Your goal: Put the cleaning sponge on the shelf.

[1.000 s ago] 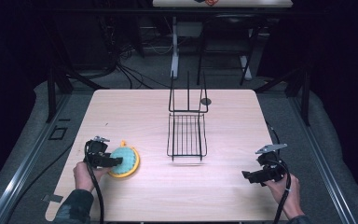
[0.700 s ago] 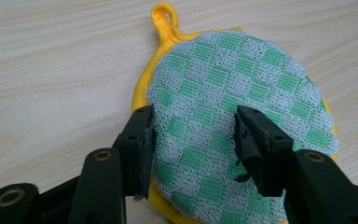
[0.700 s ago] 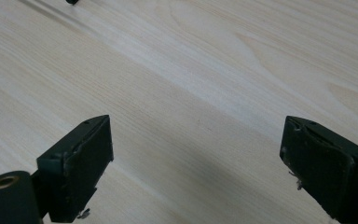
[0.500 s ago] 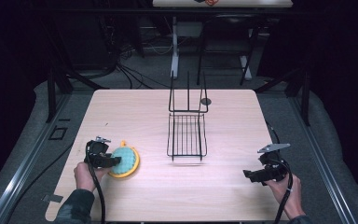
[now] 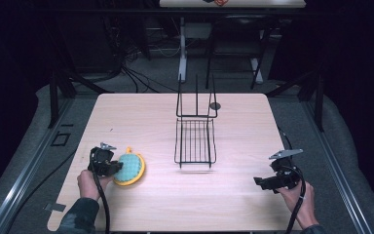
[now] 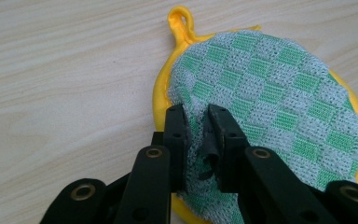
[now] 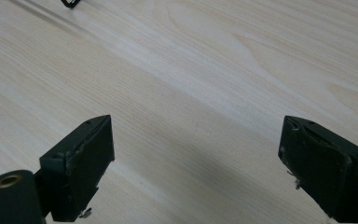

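Overhead, I see my left tongs (image 5: 113, 165) at the near left of the counter (image 5: 233, 204), touching the round potholder (image 5: 130, 167) that lies flat there; a black wire rack (image 5: 195, 141) stands mid-counter, well apart; my right tongs (image 5: 262, 182) hover at the near right. Along the left gripper view, the jaws have just been closing and now pinch a bunched fold of the green checked mesh (image 6: 279, 88) over the potholder's yellow rim (image 6: 161, 93); its loop (image 6: 179, 18) points away. Along the right gripper view, my right tongs (image 7: 196, 163) stand wide above bare wood.
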`<action>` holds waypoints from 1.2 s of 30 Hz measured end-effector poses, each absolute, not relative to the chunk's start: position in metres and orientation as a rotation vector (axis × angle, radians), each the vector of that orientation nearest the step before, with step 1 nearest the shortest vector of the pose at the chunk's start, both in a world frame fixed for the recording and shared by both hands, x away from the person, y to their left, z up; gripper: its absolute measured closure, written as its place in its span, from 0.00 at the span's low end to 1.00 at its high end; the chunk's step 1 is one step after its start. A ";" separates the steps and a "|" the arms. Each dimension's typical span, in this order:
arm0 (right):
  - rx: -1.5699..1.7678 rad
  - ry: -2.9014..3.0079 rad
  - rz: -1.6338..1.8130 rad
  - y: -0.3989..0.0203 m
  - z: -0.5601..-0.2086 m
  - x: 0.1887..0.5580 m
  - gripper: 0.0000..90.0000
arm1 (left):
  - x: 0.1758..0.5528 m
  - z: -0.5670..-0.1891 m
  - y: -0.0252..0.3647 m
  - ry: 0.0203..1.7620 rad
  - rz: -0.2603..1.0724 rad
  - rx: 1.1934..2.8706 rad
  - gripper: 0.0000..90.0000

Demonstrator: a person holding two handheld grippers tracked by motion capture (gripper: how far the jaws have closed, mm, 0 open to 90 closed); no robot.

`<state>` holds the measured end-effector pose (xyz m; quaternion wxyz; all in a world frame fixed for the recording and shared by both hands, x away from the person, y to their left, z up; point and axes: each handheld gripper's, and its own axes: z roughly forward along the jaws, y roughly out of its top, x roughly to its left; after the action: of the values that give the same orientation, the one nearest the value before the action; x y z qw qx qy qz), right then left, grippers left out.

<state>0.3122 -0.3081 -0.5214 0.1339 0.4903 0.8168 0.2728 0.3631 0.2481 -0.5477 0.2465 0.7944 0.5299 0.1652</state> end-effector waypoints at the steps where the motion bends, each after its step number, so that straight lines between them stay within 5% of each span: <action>1: 1.421 2.368 0.787 -0.308 -0.522 0.312 0.11 | 0.362 -0.548 0.246 1.437 0.472 2.178 0.90; 36: 1.463 2.322 0.829 -0.315 -0.517 0.314 0.09 | 0.343 -0.496 0.243 1.261 0.585 2.145 0.98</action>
<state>0.3142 -0.3151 -0.5172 0.1371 0.5054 0.8024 0.2863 0.3428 0.2434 -0.4957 0.2888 0.8035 0.4723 0.2190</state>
